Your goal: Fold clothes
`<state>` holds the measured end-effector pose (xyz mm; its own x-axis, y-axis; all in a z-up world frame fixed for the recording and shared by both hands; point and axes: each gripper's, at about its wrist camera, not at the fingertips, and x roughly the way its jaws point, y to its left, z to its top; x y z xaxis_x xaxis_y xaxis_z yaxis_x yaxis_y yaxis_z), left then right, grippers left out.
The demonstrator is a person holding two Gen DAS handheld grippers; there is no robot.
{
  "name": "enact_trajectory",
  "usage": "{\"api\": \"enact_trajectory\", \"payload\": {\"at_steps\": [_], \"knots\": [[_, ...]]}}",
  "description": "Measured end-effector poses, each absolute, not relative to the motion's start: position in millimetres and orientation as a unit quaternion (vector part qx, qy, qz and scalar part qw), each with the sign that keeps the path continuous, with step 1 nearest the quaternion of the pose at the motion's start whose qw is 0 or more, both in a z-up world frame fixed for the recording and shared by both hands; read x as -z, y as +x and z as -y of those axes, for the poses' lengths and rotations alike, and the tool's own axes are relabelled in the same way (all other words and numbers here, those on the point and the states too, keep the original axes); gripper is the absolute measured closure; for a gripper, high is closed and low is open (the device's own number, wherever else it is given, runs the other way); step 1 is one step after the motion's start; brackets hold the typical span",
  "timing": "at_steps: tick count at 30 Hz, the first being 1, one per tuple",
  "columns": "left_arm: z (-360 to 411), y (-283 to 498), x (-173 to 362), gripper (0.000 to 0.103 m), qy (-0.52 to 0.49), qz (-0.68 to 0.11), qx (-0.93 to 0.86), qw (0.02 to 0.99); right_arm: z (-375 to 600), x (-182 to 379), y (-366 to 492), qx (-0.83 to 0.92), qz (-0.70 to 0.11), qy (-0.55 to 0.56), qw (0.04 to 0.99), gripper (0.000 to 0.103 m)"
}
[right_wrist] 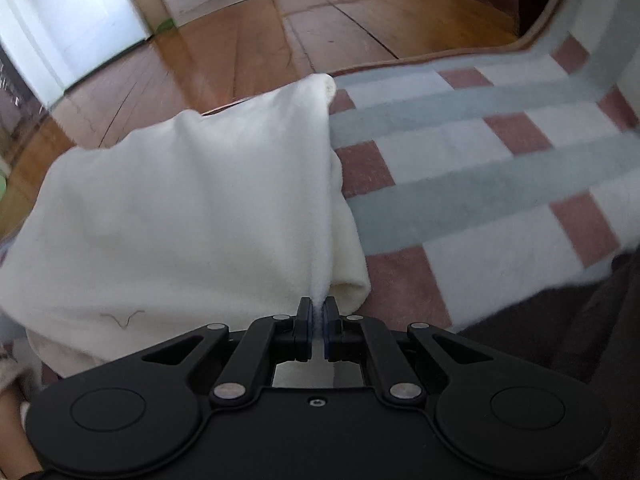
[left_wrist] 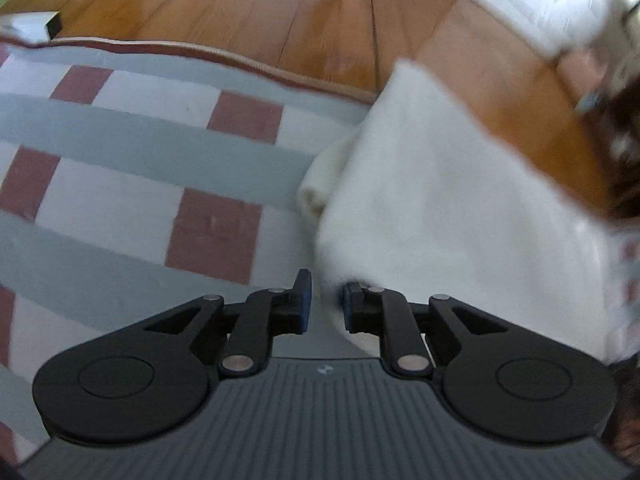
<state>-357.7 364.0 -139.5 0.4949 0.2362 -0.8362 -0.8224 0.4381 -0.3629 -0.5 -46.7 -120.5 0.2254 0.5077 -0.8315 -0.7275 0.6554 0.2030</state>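
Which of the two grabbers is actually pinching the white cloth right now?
The right gripper: its pads are clamped on the white cloth's edge. The left gripper stands slightly apart, cloth only brushing one pad.

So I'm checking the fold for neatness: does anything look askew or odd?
Slightly. The white garment overhangs the checked blanket's far edge onto the wood floor, and a small dark thread lies on it. No damage shows.

Fleecy matt white cloth, woolly checked rug, glossy wood floor.
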Motion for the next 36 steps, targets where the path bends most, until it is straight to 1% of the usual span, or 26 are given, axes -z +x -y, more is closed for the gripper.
{"api": "enact_trajectory", "payload": {"at_steps": [1,2,3,4,5,6,7,8,9,11,12,15,17,19,24,27,29,32,33,34,35,36], "knots": [[-361.2,-362.6,130.6,0.081,-0.392,-0.358,-0.353,0.770,45.2,116.6,1.1,-0.396,-0.475,-0.129,0.775,0.095],[-358.8,-363.7,123.3,0.071,-0.380,-0.354,-0.361,0.774,44.0,112.2,3.7,-0.388,-0.471,-0.144,0.778,0.094],[-357.5,-364.5,116.8,0.067,-0.370,-0.349,-0.369,0.778,45.0,104.9,6.9,-0.387,-0.463,-0.149,0.784,0.088],[-356.3,-366.0,109.2,0.062,-0.360,-0.343,-0.376,0.782,46.1,97.5,10.6,-0.387,-0.453,-0.149,0.789,0.088],[-356.4,-364.8,102.2,0.061,-0.349,-0.337,-0.381,0.787,47.0,90.0,17.4,-0.398,-0.444,-0.131,0.792,0.088],[-357.9,-362.7,96.1,0.061,-0.337,-0.332,-0.383,0.793,46.2,82.2,26.8,-0.409,-0.440,-0.107,0.792,0.085],[-359.4,-359.9,90.0,0.061,-0.329,-0.326,-0.388,0.797,44.7,74.8,36.6,-0.418,-0.437,-0.084,0.792,0.075],[-361.4,-356.2,82.6,0.061,-0.322,-0.314,-0.393,0.802,39.4,69.5,48.0,-0.420,-0.437,-0.065,0.793,0.072],[-362.8,-350.3,74.8,0.057,-0.312,-0.296,-0.392,0.813,31.1,65.0,59.6,-0.425,-0.434,-0.051,0.793,0.071],[-364.9,-336.2,62.3,0.030,-0.288,-0.264,-0.381,0.838,7.7,61.3,80.9,-0.448,-0.435,-0.046,0.779,0.071],[-368.0,-326.6,61.4,0.027,-0.277,-0.261,-0.378,0.844,-4.5,62.1,89.6,-0.458,-0.437,-0.047,0.772,0.071],[-385.1,-289.8,75.5,0.027,-0.251,-0.281,-0.375,0.847,-46.0,69.9,116.9,-0.468,-0.447,-0.045,0.761,0.070],[-401.5,-271.0,91.0,0.027,-0.257,-0.288,-0.366,0.847,-70.5,78.8,134.8,-0.462,-0.458,-0.042,0.758,0.069],[-424.0,-254.5,108.7,0.027,-0.276,-0.291,-0.358,0.843,-85.7,90.7,148.9,-0.449,-0.469,-0.039,0.759,0.066],[-478.3,-213.5,153.7,0.027,-0.316,-0.314,-0.345,0.826,-98.3,116.5,169.2,-0.428,-0.497,-0.028,0.754,0.065],[-506.0,-204.6,174.0,0.027,-0.386,-0.338,-0.321,0.796,-92.3,124.8,173.3,-0.434,-0.507,-0.013,0.745,0.065],[-516.4,-202.7,183.2,0.027,-0.421,-0.329,-0.300,0.790,-86.2,129.6,174.9,-0.438,-0.511,0.001,0.739,0.065],[-521.0,-199.8,191.2,0.027,-0.430,-0.299,-0.274,0.807,-79.5,133.0,177.4,-0.437,-0.515,0.023,0.737,0.064],[-519.6,-198.1,192.9,0.027,-0.423,-0.292,-0.265,0.816,-78.0,133.9,178.5,-0.436,-0.517,0.030,0.736,0.058],[-518.2,-197.1,194.5,0.029,-0.418,-0.287,-0.257,0.823,-78.3,134.6,180.0,-0.434,-0.517,0.029,0.737,0.052],[-515.4,-194.9,194.9,0.031,-0.409,-0.292,-0.253,0.827,-79.9,135.3,181.0,-0.432,-0.515,0.023,0.740,0.051],[-511.5,-191.3,194.3,0.038,-0.395,-0.303,-0.252,0.830,-81.8,136.1,182.0,-0.430,-0.514,0.016,0.742,0.051]]}}
